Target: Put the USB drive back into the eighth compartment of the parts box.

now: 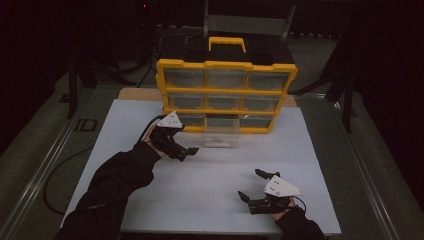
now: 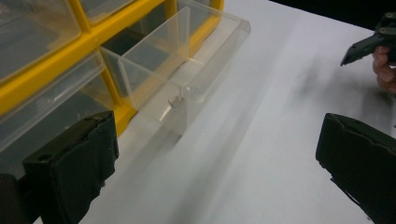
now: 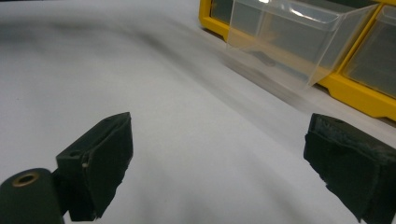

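Both my left claw (image 1: pixel 184 150) and right claw (image 1: pixel 254 186) gape wide, empty, near the drawer (image 1: pixel 222 133) drawn from the organiser (image 1: pixel 226 95). A careless bump could pull it fully out.

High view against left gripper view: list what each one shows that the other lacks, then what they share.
High view alone: the whole yellow organizer with its three rows of drawers and top handle, both sleeved forearms, and the right gripper low on the white table, jaws apart.

Left gripper view alone: the left gripper seen along its own black jaws, spread wide with nothing between them, and the drawer's inner divider.

Shared: the clear drawer pulled out of the bottom row, the yellow frame, the white table.
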### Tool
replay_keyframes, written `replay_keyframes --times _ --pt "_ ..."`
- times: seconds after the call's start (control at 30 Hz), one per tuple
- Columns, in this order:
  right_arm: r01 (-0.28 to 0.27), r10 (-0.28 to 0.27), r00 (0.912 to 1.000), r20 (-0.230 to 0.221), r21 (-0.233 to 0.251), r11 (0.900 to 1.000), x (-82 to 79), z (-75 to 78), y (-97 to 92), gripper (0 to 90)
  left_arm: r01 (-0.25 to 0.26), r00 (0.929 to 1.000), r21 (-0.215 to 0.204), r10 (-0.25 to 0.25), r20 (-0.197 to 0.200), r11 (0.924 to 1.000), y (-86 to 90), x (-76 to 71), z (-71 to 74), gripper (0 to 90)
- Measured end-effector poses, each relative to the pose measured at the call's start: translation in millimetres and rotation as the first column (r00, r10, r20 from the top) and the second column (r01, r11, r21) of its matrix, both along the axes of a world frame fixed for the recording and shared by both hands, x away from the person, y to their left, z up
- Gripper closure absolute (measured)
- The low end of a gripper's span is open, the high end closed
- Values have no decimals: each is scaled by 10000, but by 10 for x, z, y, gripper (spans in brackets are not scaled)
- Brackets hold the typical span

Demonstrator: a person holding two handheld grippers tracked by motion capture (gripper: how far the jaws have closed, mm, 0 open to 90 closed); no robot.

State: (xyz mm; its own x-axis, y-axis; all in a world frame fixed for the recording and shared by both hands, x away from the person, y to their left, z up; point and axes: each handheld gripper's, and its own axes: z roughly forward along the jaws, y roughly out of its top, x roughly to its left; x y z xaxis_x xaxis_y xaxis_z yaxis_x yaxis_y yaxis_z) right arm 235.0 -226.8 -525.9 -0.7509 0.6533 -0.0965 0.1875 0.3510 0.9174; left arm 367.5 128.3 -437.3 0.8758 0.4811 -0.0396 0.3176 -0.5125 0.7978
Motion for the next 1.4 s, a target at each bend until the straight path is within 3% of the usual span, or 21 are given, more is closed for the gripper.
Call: replay_keyframes --times 0.87,1.4 --pt "-66 67 10000 62 -82 9999 -3 -1 18 86 -477 9988 -381 473 -129 9981 613 -444 -225 3" --pt "-49 49 10000 -7 -102 9999 -1 -8 37 86 -1041 9943 -686 1022 -312 9922 1029 -758 -418 3"
